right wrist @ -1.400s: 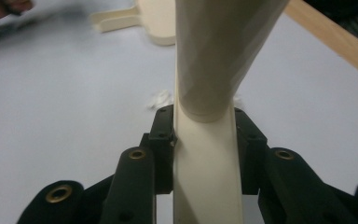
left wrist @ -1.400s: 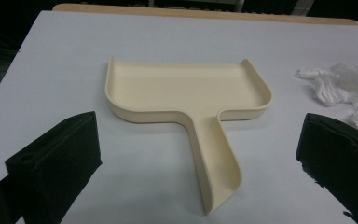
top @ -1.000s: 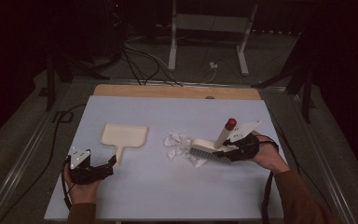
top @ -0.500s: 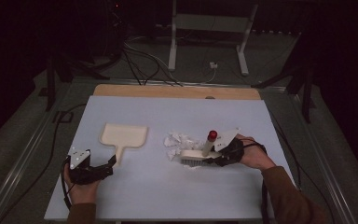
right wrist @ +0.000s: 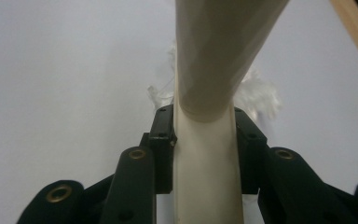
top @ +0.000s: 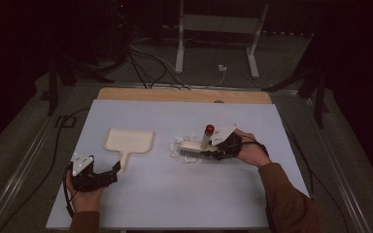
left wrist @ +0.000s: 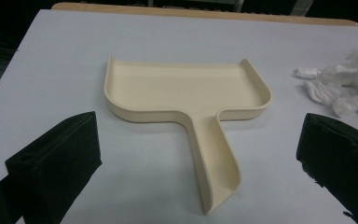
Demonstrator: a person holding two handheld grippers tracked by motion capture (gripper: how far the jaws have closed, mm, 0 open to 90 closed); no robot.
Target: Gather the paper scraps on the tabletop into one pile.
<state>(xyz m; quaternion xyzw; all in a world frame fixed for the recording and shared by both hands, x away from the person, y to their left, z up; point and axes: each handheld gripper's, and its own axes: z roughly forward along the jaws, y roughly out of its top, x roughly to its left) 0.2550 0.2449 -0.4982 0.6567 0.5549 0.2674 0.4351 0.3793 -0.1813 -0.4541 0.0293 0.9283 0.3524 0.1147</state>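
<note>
The right gripper (top: 212, 151) pinches the brush (top: 194, 148) (left gripper (top: 110, 171) spread); a hard sweep could scatter paper scraps (top: 180, 144) past the dustpan (top: 128, 141)

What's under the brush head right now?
The brush, clamped in the right gripper, has its bristles down on the white crumpled scraps, which poke out around the head. Whatever lies directly beneath the bristles is covered. The dustpan sits apart, empty.
</note>
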